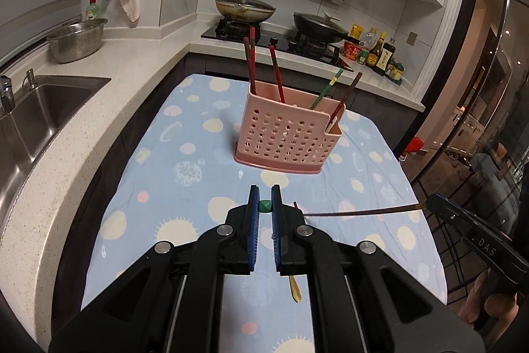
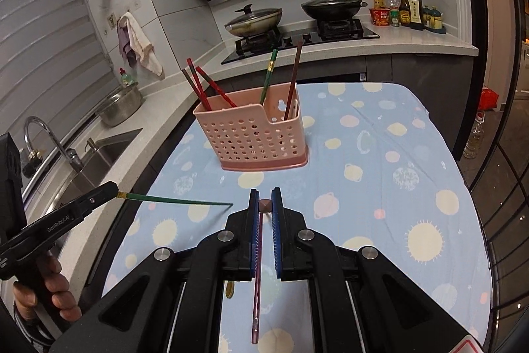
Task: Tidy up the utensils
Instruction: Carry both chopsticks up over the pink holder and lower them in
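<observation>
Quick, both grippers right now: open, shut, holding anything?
Left gripper: closed on a green chopstick.
Right gripper: closed on a brown chopstick.

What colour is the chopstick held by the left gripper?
Green chopstick with a gold band, clearest in the right wrist view.

The lower ends of the 5 chopsticks [image 2: 211, 88] standing in the pink holder [image 2: 251, 134] are hidden behind its wall. In the left wrist view, the green chopstick [image 1: 265, 206] held by the left claw [image 1: 265, 204] shows only its butt end; the rest is hidden between the fingers. A gold spoon [image 1: 294, 290] on the bench [image 1: 185, 154] is mostly covered by the claw body. The right claw [image 1: 429, 205] and the hand [image 1: 489, 300] holding it are cut off by the right edge. Bottle labels [image 2: 413, 5] are too small to read.
</observation>
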